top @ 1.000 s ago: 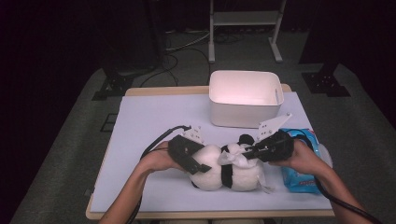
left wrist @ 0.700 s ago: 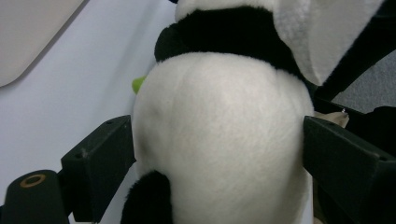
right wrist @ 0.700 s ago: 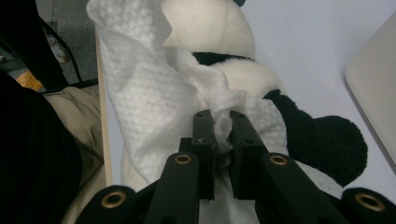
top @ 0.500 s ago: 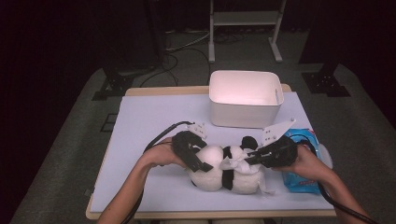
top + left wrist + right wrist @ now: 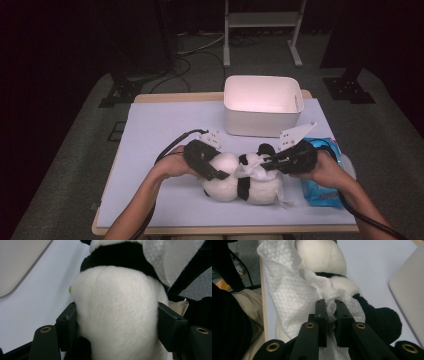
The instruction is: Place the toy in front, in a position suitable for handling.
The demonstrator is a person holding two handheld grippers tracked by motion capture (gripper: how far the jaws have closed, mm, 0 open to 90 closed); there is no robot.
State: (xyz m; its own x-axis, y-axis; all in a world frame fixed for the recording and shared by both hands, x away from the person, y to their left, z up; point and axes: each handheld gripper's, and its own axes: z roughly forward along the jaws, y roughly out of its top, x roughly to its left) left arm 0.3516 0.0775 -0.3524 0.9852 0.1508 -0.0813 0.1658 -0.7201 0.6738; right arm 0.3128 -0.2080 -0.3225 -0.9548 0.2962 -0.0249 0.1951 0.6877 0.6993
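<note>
Person's forearms: both come in from the near edge of the table (image 5: 150,125), one hand on each tool, meeting over the toy.
Panda toy (image 5: 243,181): a black-and-white plush lying on its side near the front edge of the table, between the two grippers; a small green spot shows at its flank in the left gripper view.
Left gripper (image 5: 117,322): its jaws have just been closing and now bracket the toy's white rump, both pads touching the fur on either side, so it reads as a steadying grasp on the plush.
Right gripper (image 5: 331,307): jaws clenched tight on a bunched fold of the wet wipe (image 5: 287,287), which drapes from the tips across the toy's white body and black band.
Wipe on toy: in the high view the sheet lies on top of the plush at its middle, beside the black ear.
Wipe packet (image 5: 322,180): a blue pack lying just right of the toy, under the right forearm.
White bin (image 5: 263,103): stands farther back on the table, well apart from the toy, open top, nothing visible inside.
Step in hand: by the look of it, wiping the plush clean while the other tool holds it down.
Next move: likely a drag of the pinched sheet along the fur; it calls for a firm left hold so the soft body does not roll, and light pressure so the sheet does not slip from the tips.
</note>
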